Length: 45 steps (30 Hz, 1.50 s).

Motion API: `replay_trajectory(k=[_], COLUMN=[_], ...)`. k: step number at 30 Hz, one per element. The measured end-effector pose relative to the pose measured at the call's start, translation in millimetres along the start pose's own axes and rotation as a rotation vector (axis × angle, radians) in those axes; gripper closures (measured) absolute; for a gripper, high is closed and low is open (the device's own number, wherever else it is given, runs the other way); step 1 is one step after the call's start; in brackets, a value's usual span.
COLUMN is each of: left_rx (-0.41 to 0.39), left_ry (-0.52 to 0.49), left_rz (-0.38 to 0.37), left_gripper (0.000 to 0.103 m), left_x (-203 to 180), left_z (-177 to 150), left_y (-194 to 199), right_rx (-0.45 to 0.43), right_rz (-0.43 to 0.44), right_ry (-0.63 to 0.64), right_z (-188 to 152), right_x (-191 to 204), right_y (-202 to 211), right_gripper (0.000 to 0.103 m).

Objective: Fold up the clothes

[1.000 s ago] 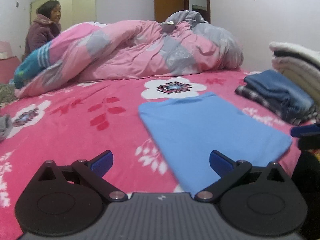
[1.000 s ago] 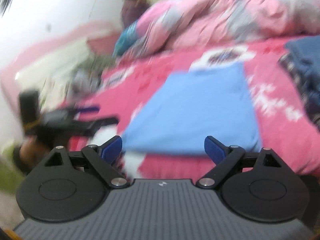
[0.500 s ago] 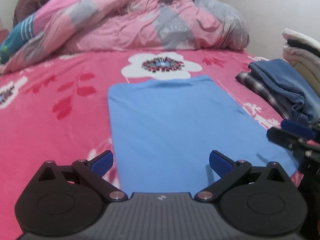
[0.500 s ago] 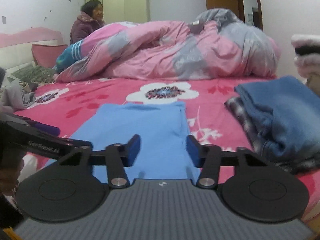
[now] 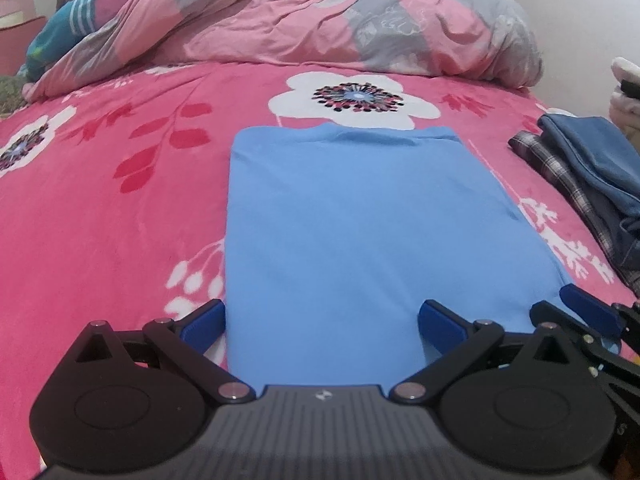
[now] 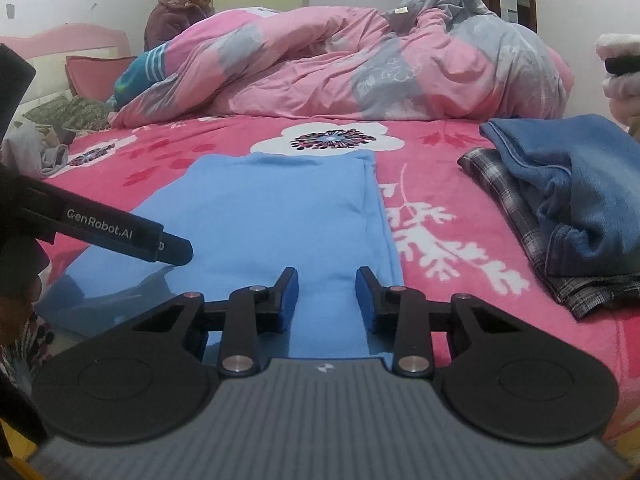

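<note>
The blue shirt [image 5: 360,232] was laid flat near the bed's [image 5: 100,220] front edge. The left gripper [image 5: 322,322] was spread wide; the right gripper [image 6: 327,294] was closing over the hem, seemingly for a fold.

Left tool [image 5: 322,322] wide — right tool [image 6: 327,300] closing.
</note>
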State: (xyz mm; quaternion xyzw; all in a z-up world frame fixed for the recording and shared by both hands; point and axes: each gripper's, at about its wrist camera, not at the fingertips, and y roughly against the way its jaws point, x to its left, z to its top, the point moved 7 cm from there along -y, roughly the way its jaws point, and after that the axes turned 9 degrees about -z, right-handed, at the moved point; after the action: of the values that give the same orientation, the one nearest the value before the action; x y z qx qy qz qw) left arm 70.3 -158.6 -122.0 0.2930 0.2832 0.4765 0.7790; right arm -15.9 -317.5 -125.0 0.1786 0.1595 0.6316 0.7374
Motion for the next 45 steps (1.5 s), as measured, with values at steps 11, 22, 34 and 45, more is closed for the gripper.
replay_trajectory(k=[11, 22, 34, 45], left_rx=[0.042, 0.065, 0.068, 0.077], left_ry=[0.01, 0.021, 0.022, 0.032], left_rz=[0.037, 0.06, 0.074, 0.071], left_gripper=[0.0, 0.0, 0.0, 0.0], left_x=[-3, -4, -6, -4], left_z=[4, 4, 4, 3], left_y=[-2, -3, -2, -2], right_rx=[-0.01, 0.015, 0.04, 0.078], right_rz=[0.003, 0.02, 0.016, 0.036], right_ry=[0.014, 0.013, 0.034, -0.003], right_z=[24, 32, 47, 45], right_x=[-7, -6, -7, -7], right_y=[9, -7, -29, -41], right_gripper=[0.073, 0.077, 0.08, 0.081])
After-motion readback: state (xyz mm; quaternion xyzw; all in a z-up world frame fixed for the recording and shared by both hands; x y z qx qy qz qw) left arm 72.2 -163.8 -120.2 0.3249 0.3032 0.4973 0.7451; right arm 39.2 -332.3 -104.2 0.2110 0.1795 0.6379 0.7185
